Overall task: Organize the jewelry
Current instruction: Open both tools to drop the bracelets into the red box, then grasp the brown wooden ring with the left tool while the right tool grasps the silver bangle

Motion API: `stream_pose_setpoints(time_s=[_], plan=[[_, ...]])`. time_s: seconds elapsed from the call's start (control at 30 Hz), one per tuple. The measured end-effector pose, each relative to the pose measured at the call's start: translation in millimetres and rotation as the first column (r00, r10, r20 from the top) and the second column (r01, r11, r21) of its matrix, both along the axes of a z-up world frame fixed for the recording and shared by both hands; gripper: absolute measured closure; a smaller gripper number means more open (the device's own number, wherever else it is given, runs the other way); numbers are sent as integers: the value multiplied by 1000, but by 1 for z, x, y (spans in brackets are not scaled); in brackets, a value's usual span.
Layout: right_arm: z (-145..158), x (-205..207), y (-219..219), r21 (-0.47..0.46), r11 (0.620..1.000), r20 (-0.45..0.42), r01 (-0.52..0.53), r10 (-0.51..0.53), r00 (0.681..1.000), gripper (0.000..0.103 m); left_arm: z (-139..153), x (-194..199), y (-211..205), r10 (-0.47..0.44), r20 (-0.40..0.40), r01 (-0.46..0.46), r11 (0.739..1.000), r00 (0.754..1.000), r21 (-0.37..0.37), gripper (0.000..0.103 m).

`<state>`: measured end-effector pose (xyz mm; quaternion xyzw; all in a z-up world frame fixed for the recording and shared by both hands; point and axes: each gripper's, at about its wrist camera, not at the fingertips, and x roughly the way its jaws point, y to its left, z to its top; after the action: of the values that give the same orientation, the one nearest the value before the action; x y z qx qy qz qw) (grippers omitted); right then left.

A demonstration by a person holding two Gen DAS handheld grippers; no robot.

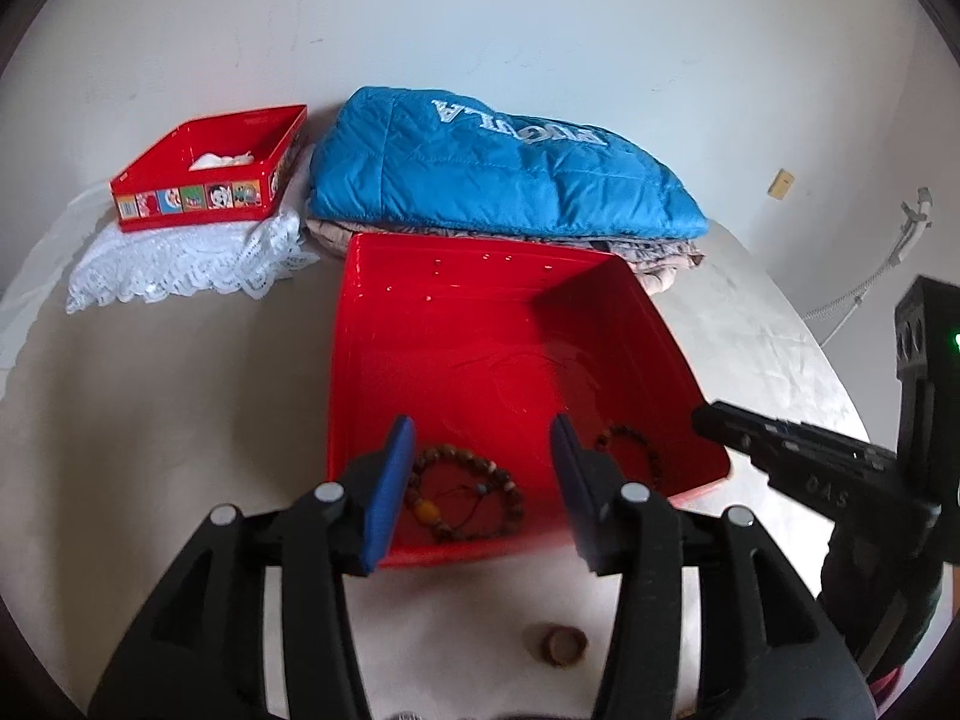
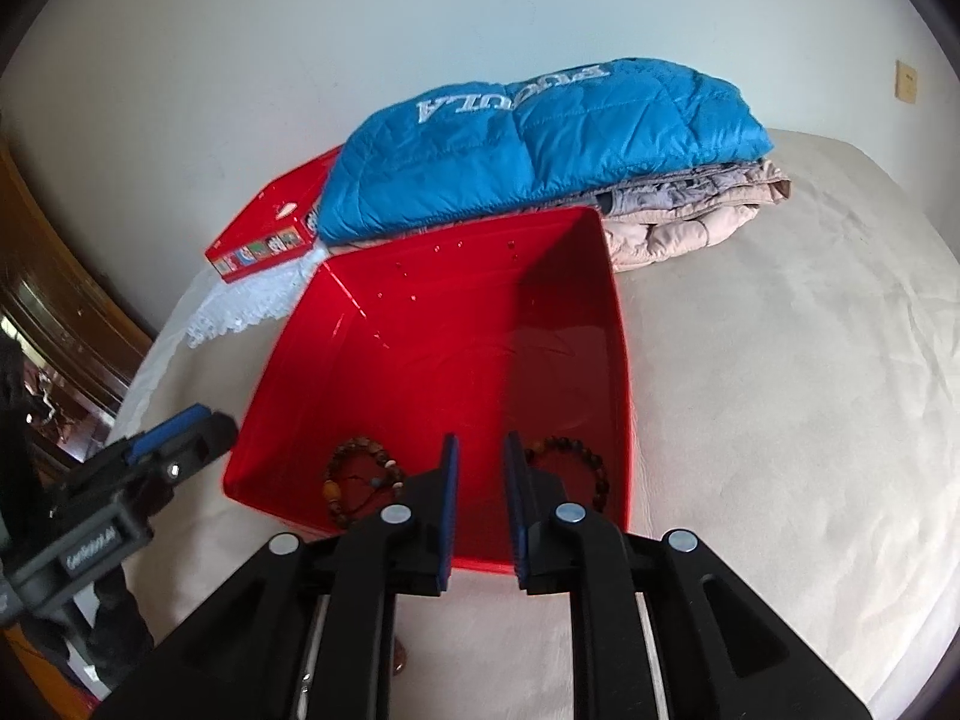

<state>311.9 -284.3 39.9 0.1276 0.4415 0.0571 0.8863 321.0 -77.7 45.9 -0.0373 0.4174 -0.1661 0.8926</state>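
A big red tray (image 1: pixel 432 324) (image 2: pixel 420 324) sits on the beige bed. Two brown bead bracelets lie at its near end: one with an amber bead (image 1: pixel 462 498) (image 2: pixel 354 480) and a darker one (image 1: pixel 636 450) (image 2: pixel 576 462). A small brown ring (image 1: pixel 561 645) lies on the bed in front of the tray. My left gripper (image 1: pixel 483 450) is open and empty above the tray's near edge, over the amber-bead bracelet. My right gripper (image 2: pixel 480 468) is open a little and empty, between the two bracelets; it also shows in the left wrist view (image 1: pixel 780 444).
A smaller red tin (image 1: pixel 210 174) (image 2: pixel 264 240) with white stuff inside stands on white lace (image 1: pixel 180 264) at the back left. A folded blue jacket (image 1: pixel 498 168) (image 2: pixel 540 138) on beige clothes lies behind the tray. A wall is behind, wooden furniture (image 2: pixel 54 312) at the left.
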Motion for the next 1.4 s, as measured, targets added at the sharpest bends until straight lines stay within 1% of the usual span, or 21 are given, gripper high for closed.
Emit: stream_pose_setpoints(time_s=[0.07,0.2,0.23,0.33,0.4,0.43,0.5,0.6,0.63,0.73,0.77,0.87,0.93,1.0,1.13,1.2,1.3,1.4], plan=[[3,-8,-3,17,1000,-12,11,-10,1000,88,6,-10,-2,-12,-17,12,1000,1000,0,56],[0,-31,-9,5,1000,-61,16,-16,998,87,2,-27,-4,-45,-106,43,999,993,-19,56],[-1,-38,-11,8,1000,-73,16,-16,997,87,0,-32,-4,-40,-122,39,999,992,-11,56],[-6,-64,-14,7,1000,-104,3,-2,995,78,-10,-48,-4,-39,-167,41,999,985,5,56],[-12,-86,-13,-34,999,-124,-20,16,992,67,-17,-59,-4,-41,-191,44,999,981,13,56],[-17,-99,-12,-54,998,-140,-39,31,990,66,-21,-65,-4,-45,-198,51,998,979,25,56],[-26,-120,-13,-51,997,-178,-65,55,982,65,-28,-74,-5,-52,-214,62,997,975,38,55],[-44,-148,-20,-20,997,-248,-68,61,967,64,-38,-79,-9,-44,-236,56,997,971,44,46],[-47,-153,-22,-12,998,-263,-63,57,963,64,-43,-80,-13,-41,-242,57,996,969,61,45],[-55,-169,-27,19,998,-300,-60,63,952,54,-52,-81,-24,-51,-261,75,993,964,86,43],[-57,-173,-29,16,998,-312,-56,59,948,52,-55,-81,-28,-58,-265,86,992,963,95,42],[-62,-178,-32,15,999,-334,-40,43,942,52,-61,-81,-35,-61,-269,91,990,961,103,40],[-65,-177,-34,25,999,-345,-35,42,938,51,-64,-79,-38,-62,-272,94,990,960,105,36],[-69,-176,-32,27,999,-358,-42,49,933,48,-68,-77,-42,-58,-279,92,990,959,110,36],[-78,-171,-25,16,999,-385,-44,47,922,46,-79,-71,-49,-49,-303,91,988,952,126,35],[-82,-169,-23,2,999,-393,-41,38,919,46,-86,-66,-52,-44,-316,91,987,948,136,35],[-83,-166,-20,-23,999,-388,-41,29,921,46,-91,-63,-57,-32,-299,86,982,954,171,35],[-84,-165,-12,-73,996,-385,-57,25,922,47,-97,-59,-62,-40,-310,98,980,950,175,35]])
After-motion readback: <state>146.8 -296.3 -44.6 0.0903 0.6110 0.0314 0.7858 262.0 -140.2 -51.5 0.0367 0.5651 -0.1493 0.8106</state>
